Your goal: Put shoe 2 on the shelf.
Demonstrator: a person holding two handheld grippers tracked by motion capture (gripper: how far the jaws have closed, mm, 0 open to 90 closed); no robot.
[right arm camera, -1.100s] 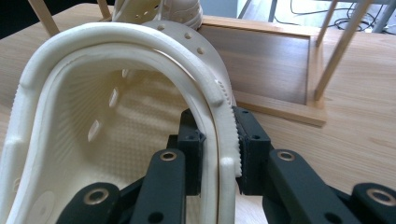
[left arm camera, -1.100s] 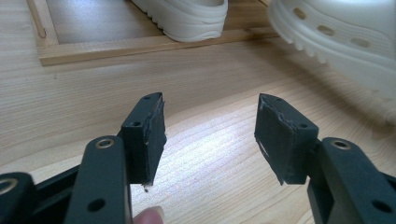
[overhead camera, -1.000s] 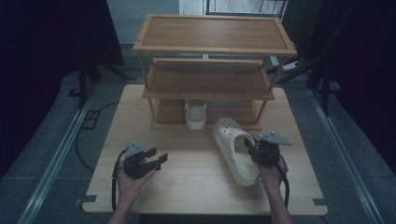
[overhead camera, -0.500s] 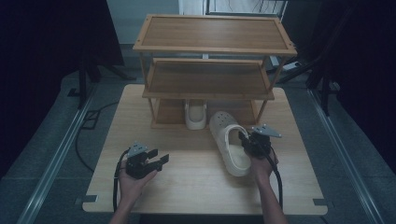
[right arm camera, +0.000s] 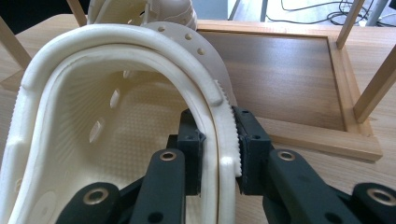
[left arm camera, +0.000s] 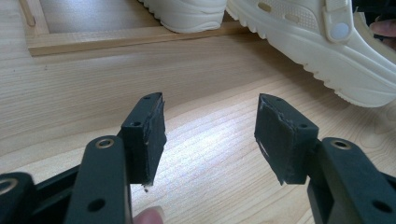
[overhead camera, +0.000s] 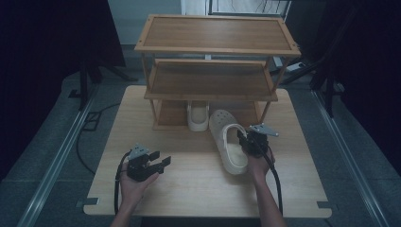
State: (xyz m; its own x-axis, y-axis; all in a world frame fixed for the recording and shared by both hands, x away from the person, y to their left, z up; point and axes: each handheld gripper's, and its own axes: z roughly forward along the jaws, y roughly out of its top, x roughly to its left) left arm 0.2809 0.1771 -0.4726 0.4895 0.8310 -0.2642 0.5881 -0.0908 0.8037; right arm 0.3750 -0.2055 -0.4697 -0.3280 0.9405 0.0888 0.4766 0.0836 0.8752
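1. Since a second ago the cream clog (overhead camera: 229,144) has slid across the tabletop (overhead camera: 198,184) toward the shoe rack (overhead camera: 213,82). It lay slanted out to the right, well short of the rack; now its toe lies just beside the second clog (overhead camera: 197,117), which stands on the rack's bottom shelf (right arm camera: 280,70).
2. The right claw (overhead camera: 246,142) has travelled with it, moving left and away from the person in the high view.
3. The left claw (overhead camera: 163,162) has kept its place over the near left of the tabletop.
4. I judge this as the pair being put away: one clog is already shelved and the other is being steered toward the free space beside it. The toe is not yet over the shelf's front rail, so the placing is not done.
5. Right claw: in the right gripper view the jaws pinch the clog's side wall near the heel, one pad inside the shoe and one pressed on the ribbed outer edge. The heel strap arches over the opening above them.
6. Right hand pose: the forearm comes in from the bottom of the high view, and the claw points left and forward, at the clog's right side.
7. Left claw: its jaws stand spread with nothing between them, bare wood showing in the gap in the left gripper view.
8. Left hand pose: it is held low over the tabletop, pointing toward the clog and well apart from it.
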